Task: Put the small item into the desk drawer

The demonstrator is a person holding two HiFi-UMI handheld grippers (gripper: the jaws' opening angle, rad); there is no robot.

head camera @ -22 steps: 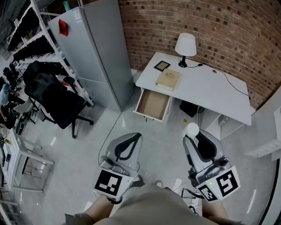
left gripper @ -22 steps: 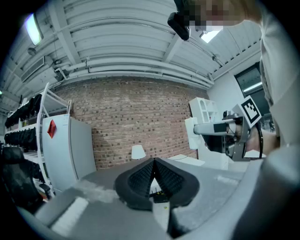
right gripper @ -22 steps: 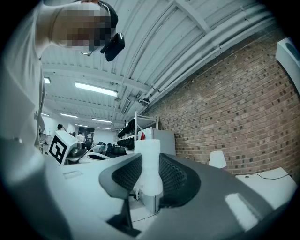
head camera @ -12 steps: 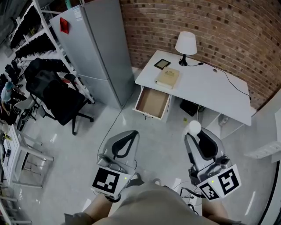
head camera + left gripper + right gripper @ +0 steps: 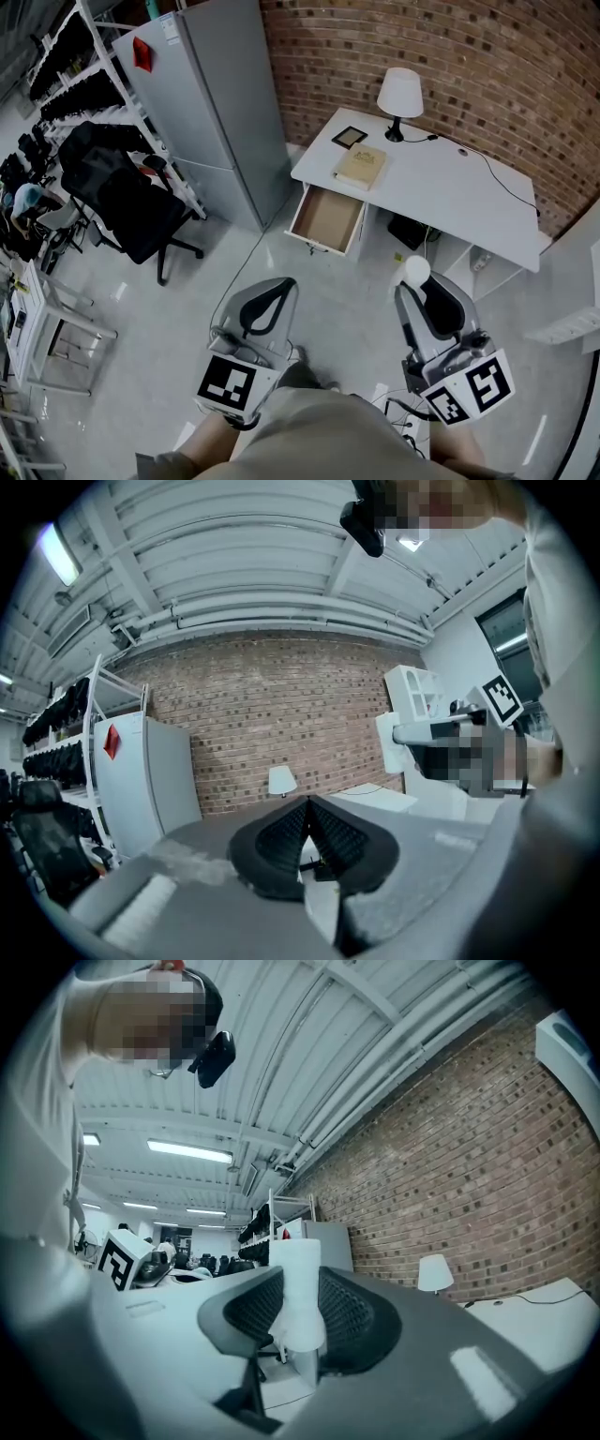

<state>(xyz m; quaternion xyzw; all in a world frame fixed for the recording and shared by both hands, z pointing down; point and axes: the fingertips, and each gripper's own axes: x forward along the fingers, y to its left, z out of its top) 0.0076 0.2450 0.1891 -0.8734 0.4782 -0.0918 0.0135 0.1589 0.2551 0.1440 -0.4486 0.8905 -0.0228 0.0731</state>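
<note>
Item in hand, by the look of it: small white item (image 5: pixel 296 1269) clamped between the fingers of the right gripper (image 5: pixel 414 289), well apart from the table (image 5: pixel 450 192). Fingers of the left gripper (image 5: pixel 307 806) together, empty. Drawer (image 5: pixel 326 220) already open; still to carry over, lower in, release.

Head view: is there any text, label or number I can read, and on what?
Nothing reads as text.
Book cover: print too small.
White label on the fridge: blurred.
Red sticker on the fridge: no legible words.
Marker cubes: square patterns only, no letters.
</note>
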